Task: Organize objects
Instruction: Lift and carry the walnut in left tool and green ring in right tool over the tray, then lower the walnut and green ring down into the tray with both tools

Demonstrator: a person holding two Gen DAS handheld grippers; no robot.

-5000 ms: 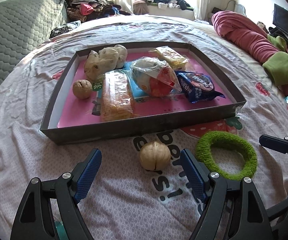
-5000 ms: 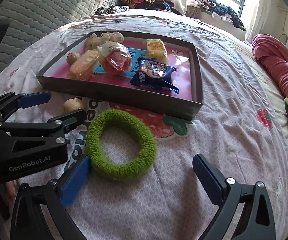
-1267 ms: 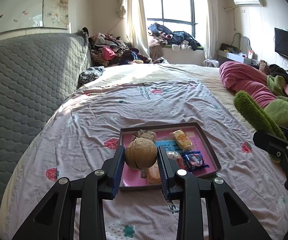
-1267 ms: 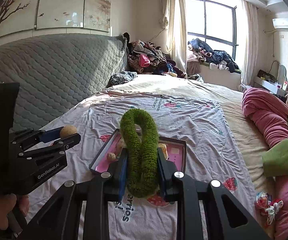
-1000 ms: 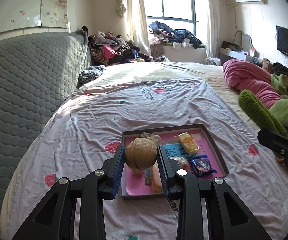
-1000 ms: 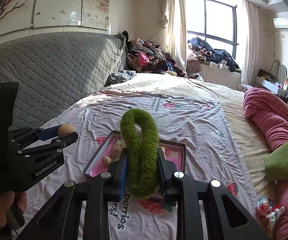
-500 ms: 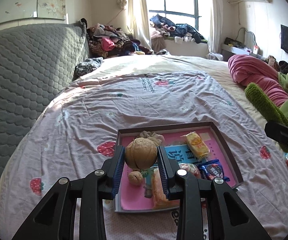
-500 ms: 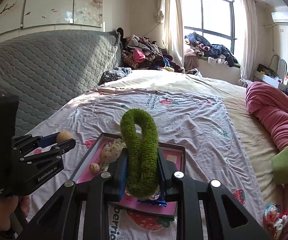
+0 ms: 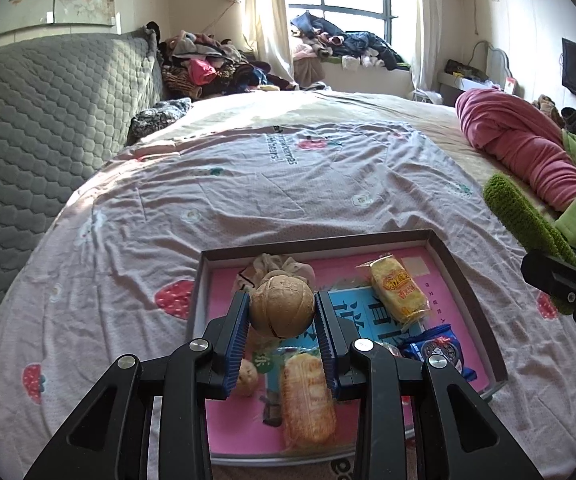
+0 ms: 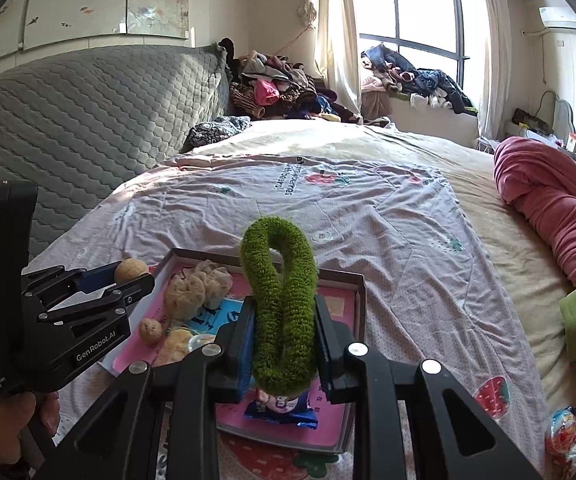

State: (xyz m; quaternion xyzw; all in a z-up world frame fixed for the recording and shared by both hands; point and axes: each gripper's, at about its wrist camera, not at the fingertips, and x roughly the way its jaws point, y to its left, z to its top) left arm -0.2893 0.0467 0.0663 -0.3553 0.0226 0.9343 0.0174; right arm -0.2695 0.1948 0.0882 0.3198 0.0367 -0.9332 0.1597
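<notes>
Pink-floored tray (image 9: 469, 280) lies just below and ahead of both claws: left claw (image 9: 282, 312) clamps a walnut (image 9: 282, 311), right claw (image 10: 284, 344) squeezes the green hair tie (image 10: 282, 292).

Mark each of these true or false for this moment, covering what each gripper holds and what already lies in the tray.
1. The left gripper is shut on a walnut. True.
2. The right gripper is open, holding nothing. False: it is shut on the green fuzzy ring, squeezed into a narrow loop.
3. A second walnut lies inside the tray. True.
4. The tray sits on a wooden table. False: it rests on the strawberry-print bedsheet.
5. The blue snack packet lies on the sheet outside the tray. False: it is inside the tray, near its right wall in the left wrist view.
</notes>
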